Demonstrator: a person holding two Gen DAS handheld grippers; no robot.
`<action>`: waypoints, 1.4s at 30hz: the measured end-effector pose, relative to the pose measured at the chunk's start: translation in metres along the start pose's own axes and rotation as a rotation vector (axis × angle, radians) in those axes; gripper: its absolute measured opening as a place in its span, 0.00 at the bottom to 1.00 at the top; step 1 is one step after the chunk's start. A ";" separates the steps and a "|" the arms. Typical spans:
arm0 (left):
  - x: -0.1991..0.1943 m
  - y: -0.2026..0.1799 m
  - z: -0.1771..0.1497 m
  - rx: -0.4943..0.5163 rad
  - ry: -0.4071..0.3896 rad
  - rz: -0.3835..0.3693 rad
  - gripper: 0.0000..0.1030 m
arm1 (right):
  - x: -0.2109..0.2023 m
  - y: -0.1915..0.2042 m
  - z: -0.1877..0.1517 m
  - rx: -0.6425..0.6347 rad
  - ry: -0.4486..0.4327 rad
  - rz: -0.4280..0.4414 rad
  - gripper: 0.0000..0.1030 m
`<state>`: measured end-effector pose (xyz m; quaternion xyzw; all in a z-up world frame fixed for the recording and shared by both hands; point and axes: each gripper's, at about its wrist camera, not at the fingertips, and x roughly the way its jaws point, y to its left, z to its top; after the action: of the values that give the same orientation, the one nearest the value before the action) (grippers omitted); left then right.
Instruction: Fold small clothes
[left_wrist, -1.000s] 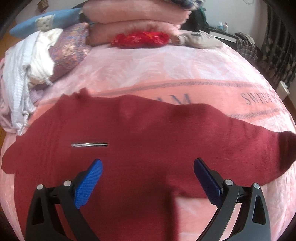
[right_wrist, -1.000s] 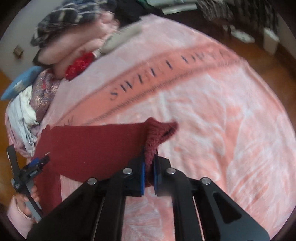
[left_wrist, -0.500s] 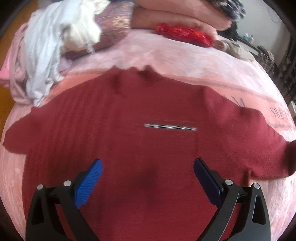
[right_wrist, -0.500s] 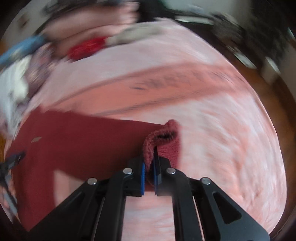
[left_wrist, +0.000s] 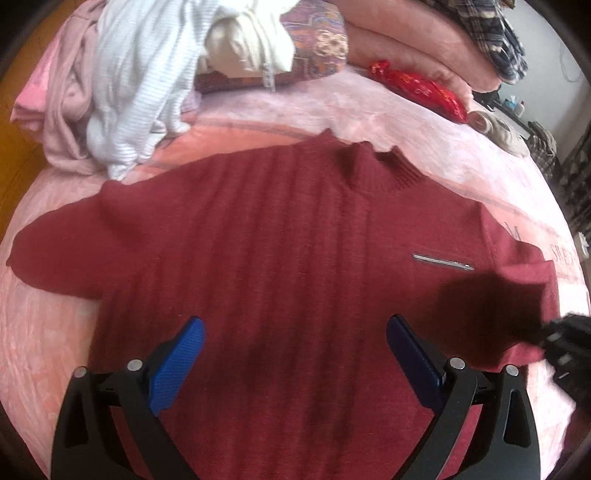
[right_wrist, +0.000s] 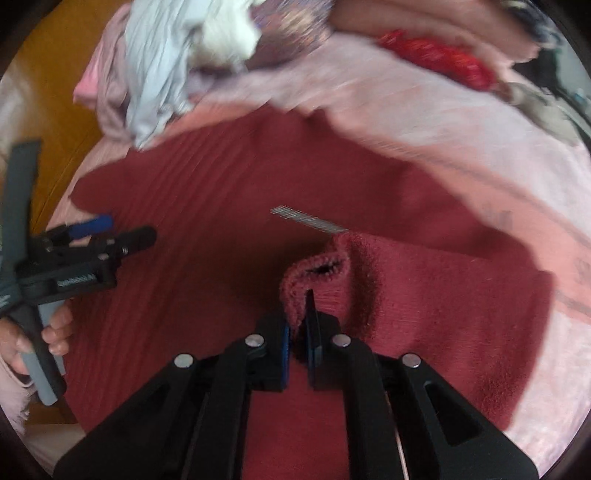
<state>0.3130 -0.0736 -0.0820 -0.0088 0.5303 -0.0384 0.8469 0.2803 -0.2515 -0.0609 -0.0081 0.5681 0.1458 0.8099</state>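
I have the dark red sweater (left_wrist: 280, 236) spread flat across the pink bed (left_wrist: 388, 110), filling the middle of both frames. My right gripper (right_wrist: 298, 343) has its fingers pinched tight on the cuff of one sleeve (right_wrist: 314, 273), and that sleeve lies doubled over the sweater's body in the centre and right of the right wrist view. So I judge the first fold is under way: one sleeve is brought in but not yet let go. The other sleeve (left_wrist: 48, 254) lies stretched out at the left of the left wrist view, and the body has not been folded at all, so most of the work is left.

My left gripper (left_wrist: 291, 365) hangs over the lower middle of the sweater, fingers wide apart and holding nothing.

The right wrist view shows the pinched cuff and, at its left edge, my left hand (right_wrist: 40, 332) around its gripper's handle. The left wrist view shows the neckline (left_wrist: 373, 162) at upper right, the unfolded sleeve, and the pile of pale clothes (left_wrist: 144, 85) at upper left more sharply; my right gripper is only a dark blur at its right edge.
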 end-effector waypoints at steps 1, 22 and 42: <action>0.001 0.004 -0.001 -0.003 0.002 -0.002 0.96 | 0.009 0.008 0.000 -0.014 0.024 -0.004 0.11; 0.042 -0.122 -0.038 0.066 0.167 -0.117 0.96 | -0.066 -0.127 -0.077 0.304 -0.183 0.275 0.43; -0.028 -0.085 -0.005 0.047 -0.118 -0.205 0.13 | -0.075 -0.153 -0.097 0.342 -0.227 0.230 0.40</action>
<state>0.2919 -0.1566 -0.0540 -0.0453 0.4746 -0.1364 0.8684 0.2058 -0.4325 -0.0491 0.2106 0.4871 0.1389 0.8361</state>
